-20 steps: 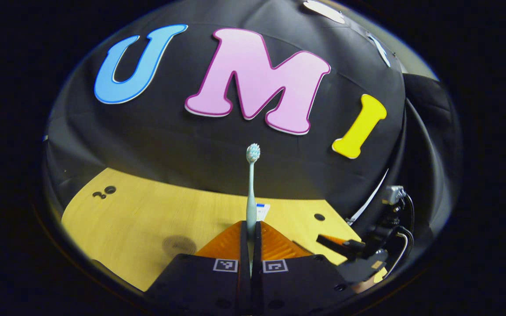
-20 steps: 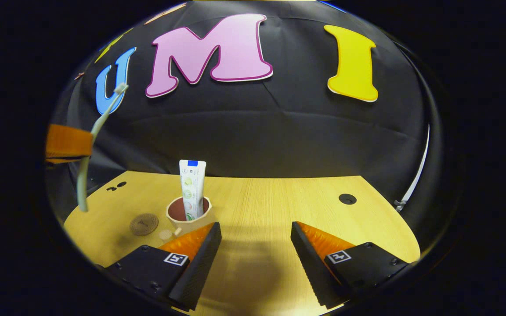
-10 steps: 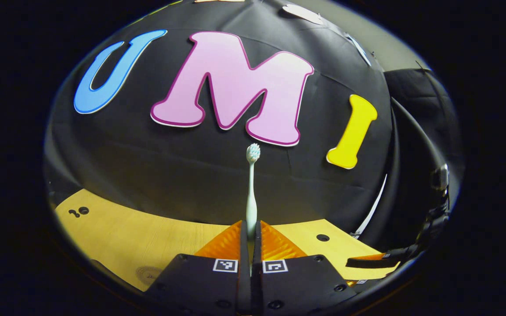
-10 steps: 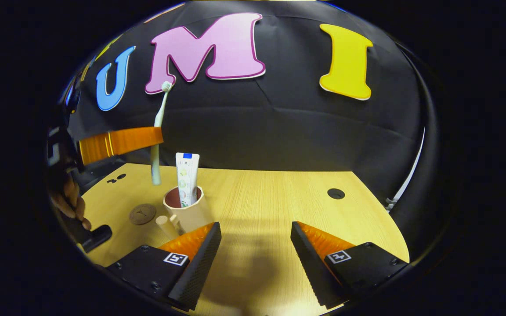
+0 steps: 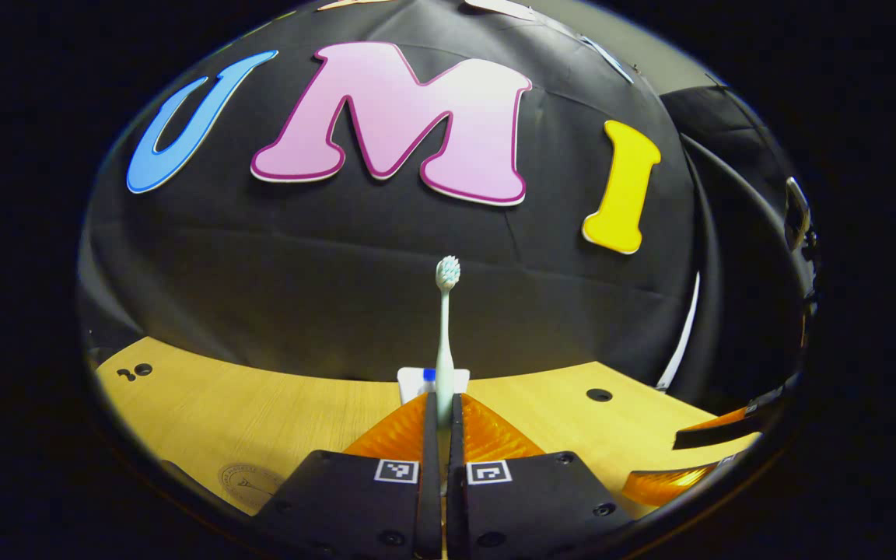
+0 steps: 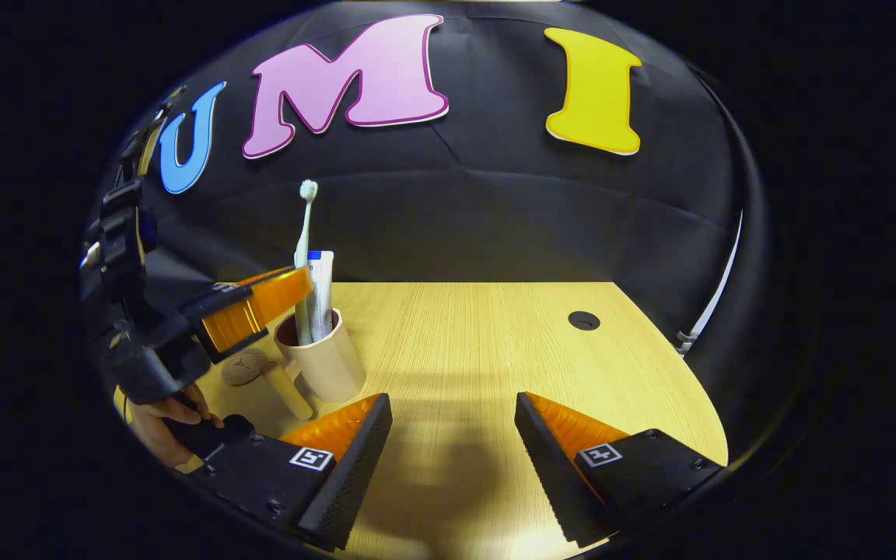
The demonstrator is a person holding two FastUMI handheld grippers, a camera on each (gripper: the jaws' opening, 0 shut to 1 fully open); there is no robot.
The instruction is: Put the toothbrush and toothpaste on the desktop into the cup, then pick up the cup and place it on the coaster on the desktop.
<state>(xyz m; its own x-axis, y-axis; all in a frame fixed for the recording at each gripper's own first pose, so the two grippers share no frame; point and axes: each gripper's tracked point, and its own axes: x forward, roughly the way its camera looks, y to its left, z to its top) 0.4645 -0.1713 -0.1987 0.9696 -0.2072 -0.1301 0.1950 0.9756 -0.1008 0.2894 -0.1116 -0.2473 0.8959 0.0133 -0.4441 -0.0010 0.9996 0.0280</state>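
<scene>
My left gripper (image 5: 442, 400) is shut on the handle of a pale toothbrush (image 5: 446, 327), which stands upright with its bristles on top. In the right gripper view the toothbrush (image 6: 305, 233) has its lower end inside the beige cup (image 6: 327, 365), beside the white toothpaste tube (image 6: 323, 284) standing in it. The left gripper (image 6: 292, 288) hangs just above the cup's rim. The round brown coaster (image 6: 243, 366) lies on the table left of the cup. My right gripper (image 6: 452, 424) stands open over bare wood, right of the cup, holding nothing.
The wooden table (image 6: 479, 350) has a round cable hole (image 6: 583, 320) at the far right. A hand (image 6: 160, 424) holds the left gripper's grip at the left edge. The cup's handle (image 6: 290, 389) points toward me. The black cloth wall rises behind the table.
The left gripper carried the toothbrush to the right and down, from above and left of the cup until its lower end went into the cup. The right gripper stayed open.
</scene>
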